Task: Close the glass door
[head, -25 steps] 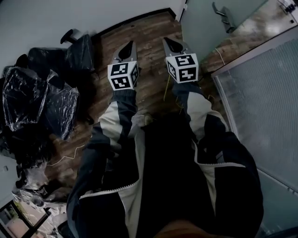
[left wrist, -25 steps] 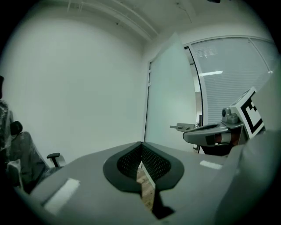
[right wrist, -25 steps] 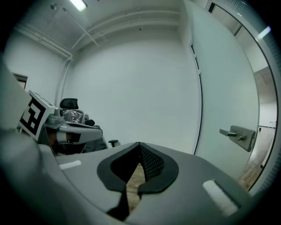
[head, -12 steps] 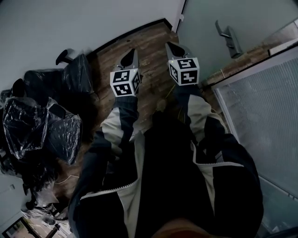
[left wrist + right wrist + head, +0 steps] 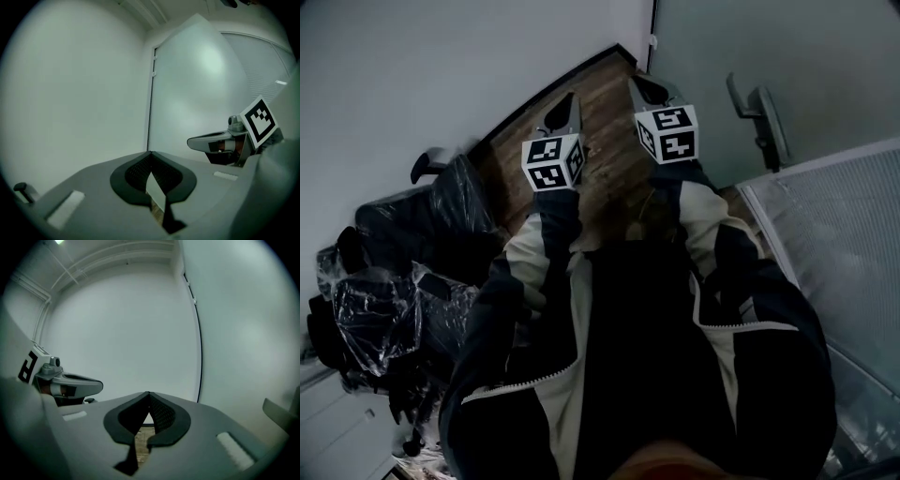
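There were 2 hand-held grippers, the left hand-held gripper (image 5: 567,101) and the right hand-held gripper (image 5: 642,86), with 2 marker cubes (image 5: 551,161), 1 on each. There was 1 glass door (image 5: 787,47) bearing 1 handle (image 5: 759,117), and 1 ribbed panel (image 5: 844,244) beside it. 2 sleeves (image 5: 539,253) showed. At least 2 plastic-wrapped chairs (image 5: 380,314) stood together; the dark heap allowed no surer count.

The glass door (image 5: 769,47) runs off the top edge, the plastic-wrapped chairs (image 5: 384,309) sink into dark blur at left, and the jacket (image 5: 647,356) hides much of the floor (image 5: 607,141).
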`<state>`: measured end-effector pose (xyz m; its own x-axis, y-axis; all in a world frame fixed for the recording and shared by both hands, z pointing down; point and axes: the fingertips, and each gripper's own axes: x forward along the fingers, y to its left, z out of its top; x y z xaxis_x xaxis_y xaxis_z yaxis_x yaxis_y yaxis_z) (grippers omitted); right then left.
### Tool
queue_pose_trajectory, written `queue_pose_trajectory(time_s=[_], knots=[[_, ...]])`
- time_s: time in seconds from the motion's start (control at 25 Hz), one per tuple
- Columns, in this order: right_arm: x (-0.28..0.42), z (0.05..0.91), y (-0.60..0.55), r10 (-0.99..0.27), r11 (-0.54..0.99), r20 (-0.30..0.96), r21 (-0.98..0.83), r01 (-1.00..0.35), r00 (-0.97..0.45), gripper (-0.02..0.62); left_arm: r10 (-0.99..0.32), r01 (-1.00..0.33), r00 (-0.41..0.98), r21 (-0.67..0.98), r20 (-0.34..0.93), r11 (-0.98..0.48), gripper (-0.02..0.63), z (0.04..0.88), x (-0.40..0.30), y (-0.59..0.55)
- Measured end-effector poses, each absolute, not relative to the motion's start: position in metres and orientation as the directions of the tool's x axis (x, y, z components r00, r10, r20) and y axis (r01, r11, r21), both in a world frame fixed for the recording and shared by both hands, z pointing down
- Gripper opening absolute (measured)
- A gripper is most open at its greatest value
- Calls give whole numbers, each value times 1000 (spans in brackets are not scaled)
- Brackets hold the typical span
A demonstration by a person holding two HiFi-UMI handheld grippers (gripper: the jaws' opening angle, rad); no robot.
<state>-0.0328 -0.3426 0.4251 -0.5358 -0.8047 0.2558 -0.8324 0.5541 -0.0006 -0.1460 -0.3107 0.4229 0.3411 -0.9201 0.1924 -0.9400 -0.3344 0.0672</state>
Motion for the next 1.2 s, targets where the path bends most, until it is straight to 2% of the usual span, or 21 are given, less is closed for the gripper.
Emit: queue_pose_trajectory(time_s=[0.32, 0.64, 0.8, 1.04, 1.2], knots=[[30, 431, -382, -886, 386, 275, -11, -923, -374, 5, -809, -837, 544, 82, 224, -541, 5, 435, -74, -384], [107, 424, -377, -964, 16, 265, 23, -1000, -10, 5, -496, -520, 844, 83, 203, -850, 5, 434, 37, -416], [131, 432, -345, -946, -189, 265, 29, -982, 190, 5, -311, -330, 932, 77, 186, -941, 5, 433, 75, -403], [174, 443, -261, -840, -473, 281, 43, -880, 465, 5, -119, -136, 977, 89, 177, -987, 5, 436, 103, -368], [197, 433, -235, -786, -549, 281, 94, -831, 551, 5, -58, -75, 985, 99, 164, -992, 5, 434, 117, -351]])
